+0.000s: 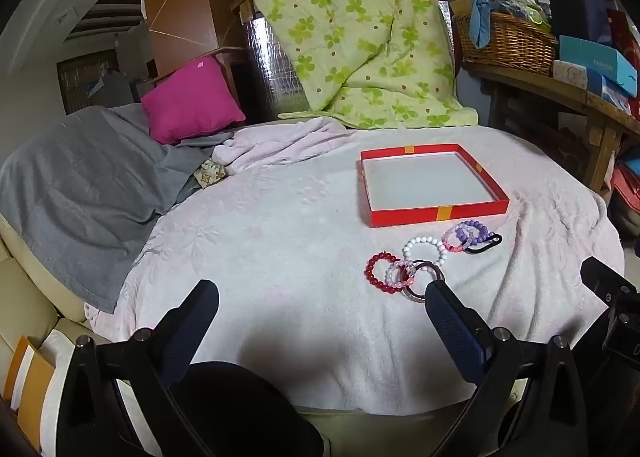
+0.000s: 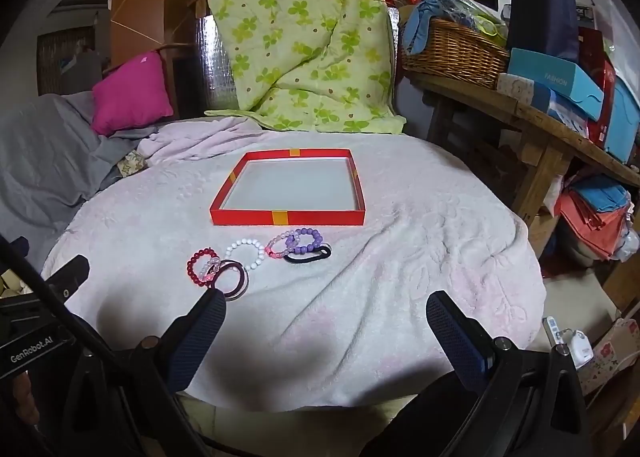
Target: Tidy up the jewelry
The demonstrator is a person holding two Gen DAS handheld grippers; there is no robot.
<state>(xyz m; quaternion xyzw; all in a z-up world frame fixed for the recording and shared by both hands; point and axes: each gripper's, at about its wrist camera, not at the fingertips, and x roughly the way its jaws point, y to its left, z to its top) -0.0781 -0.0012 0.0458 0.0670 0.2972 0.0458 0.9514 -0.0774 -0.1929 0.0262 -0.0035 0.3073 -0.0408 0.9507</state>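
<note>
Both grippers hung wide open and empty over the blanket (image 1: 280, 257).
Only the right view showed a folded cloth stack (image 2: 592, 209); ahead of the left gripper (image 1: 320, 297) and right gripper (image 2: 324, 309), the bracelets (image 2: 260, 253) ran crosswise before the red tray (image 2: 288, 217).

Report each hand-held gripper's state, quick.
Left hand-held gripper: open, holding nothing.
Right hand-held gripper: open, holding nothing.

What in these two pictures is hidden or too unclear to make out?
- Dark bangle, left wrist view: its near edge is hidden behind a finger of the left gripper.
- Same bangle, right wrist view: partly covered by a finger of the right gripper.
- Wicker basket: its contents are piled up and too jumbled to tell.
- Table under the pink blanket: fully covered.
</note>
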